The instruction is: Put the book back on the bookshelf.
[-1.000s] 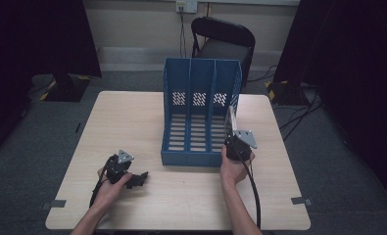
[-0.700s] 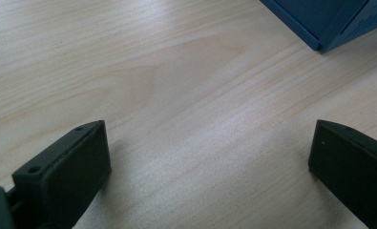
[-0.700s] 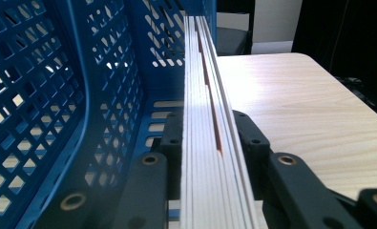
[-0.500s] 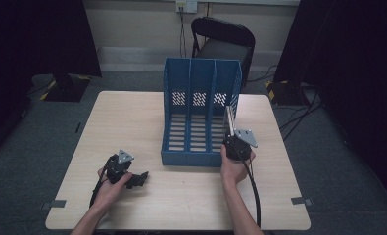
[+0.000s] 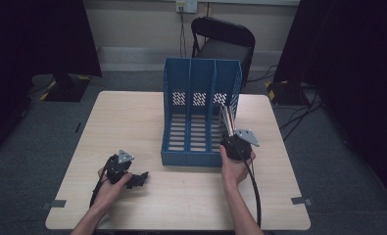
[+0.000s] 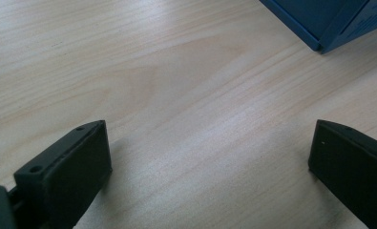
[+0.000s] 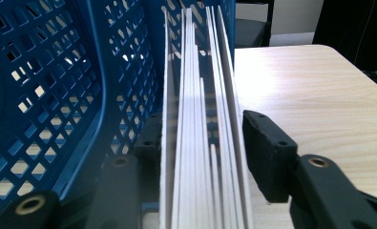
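Blue plastic stood at the centre of our work: a three-slot file holder (image 5: 201,110) near the middle of the pale wood-grain table (image 5: 132,122). Our right gripper (image 5: 226,131) pinched a thin stack of white sheets (image 7: 200,143) on edge, its jaws pressed to either side of the bundle. The stack rose along the holder's right wall, by the rightmost slot; whether its far end had already entered that compartment we could not tell. We judged the job to be about midway: the papers were picked up and brought to the holder, while seating them fully in a slot and letting go remained. The three slots looked bare of other files as far as we could see.

Our left gripper (image 5: 143,177) rested low on the table, near the front left, its jaws spread wide over bare wood, holding nothing. A corner of the holder showed just beyond it in the left gripper view.

Around the table lay grey carpet and dark curtains at both sides. A black folding chair (image 5: 223,41) stood behind the holder against a light wall, with cables trailing on the floor at the right.
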`<act>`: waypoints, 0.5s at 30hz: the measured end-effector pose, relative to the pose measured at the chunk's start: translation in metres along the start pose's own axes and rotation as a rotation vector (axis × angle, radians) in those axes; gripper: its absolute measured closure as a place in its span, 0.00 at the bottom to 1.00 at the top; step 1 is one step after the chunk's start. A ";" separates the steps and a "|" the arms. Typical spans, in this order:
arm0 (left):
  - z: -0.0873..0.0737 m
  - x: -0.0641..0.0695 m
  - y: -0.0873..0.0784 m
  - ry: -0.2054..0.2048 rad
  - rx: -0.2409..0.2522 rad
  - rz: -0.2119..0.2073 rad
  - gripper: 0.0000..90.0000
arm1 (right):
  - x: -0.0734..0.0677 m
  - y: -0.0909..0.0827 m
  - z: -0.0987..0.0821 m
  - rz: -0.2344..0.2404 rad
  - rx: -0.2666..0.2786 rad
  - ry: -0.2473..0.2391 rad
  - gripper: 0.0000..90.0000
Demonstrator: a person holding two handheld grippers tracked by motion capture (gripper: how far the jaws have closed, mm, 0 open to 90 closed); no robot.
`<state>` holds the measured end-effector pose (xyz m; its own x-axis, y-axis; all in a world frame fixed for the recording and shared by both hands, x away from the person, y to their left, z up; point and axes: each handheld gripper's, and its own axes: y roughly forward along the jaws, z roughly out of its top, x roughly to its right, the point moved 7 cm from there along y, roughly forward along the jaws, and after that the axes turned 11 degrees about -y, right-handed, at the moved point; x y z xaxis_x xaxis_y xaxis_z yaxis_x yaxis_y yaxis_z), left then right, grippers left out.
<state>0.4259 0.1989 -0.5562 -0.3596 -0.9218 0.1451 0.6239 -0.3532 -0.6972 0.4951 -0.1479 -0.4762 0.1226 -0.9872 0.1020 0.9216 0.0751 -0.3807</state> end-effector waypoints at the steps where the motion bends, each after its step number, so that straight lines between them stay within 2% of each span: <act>1: 0.000 0.000 0.000 -0.002 0.001 -0.001 0.00 | -0.001 0.000 0.000 -0.001 0.001 -0.007 0.57; 7: 0.000 0.000 0.000 -0.003 0.001 -0.001 0.00 | -0.002 -0.002 0.001 0.012 0.006 -0.009 0.52; 10: 0.000 0.000 0.000 -0.003 0.001 -0.001 0.00 | -0.002 -0.003 0.002 0.033 0.009 -0.010 0.50; 15: 0.000 0.000 0.000 -0.003 0.002 0.000 0.00 | 0.000 -0.005 0.004 0.032 0.011 -0.019 0.49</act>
<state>0.4259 0.1986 -0.5562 -0.3581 -0.9220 0.1473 0.6249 -0.3539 -0.6959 0.4920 -0.1477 -0.4711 0.1586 -0.9815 0.1075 0.9213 0.1079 -0.3736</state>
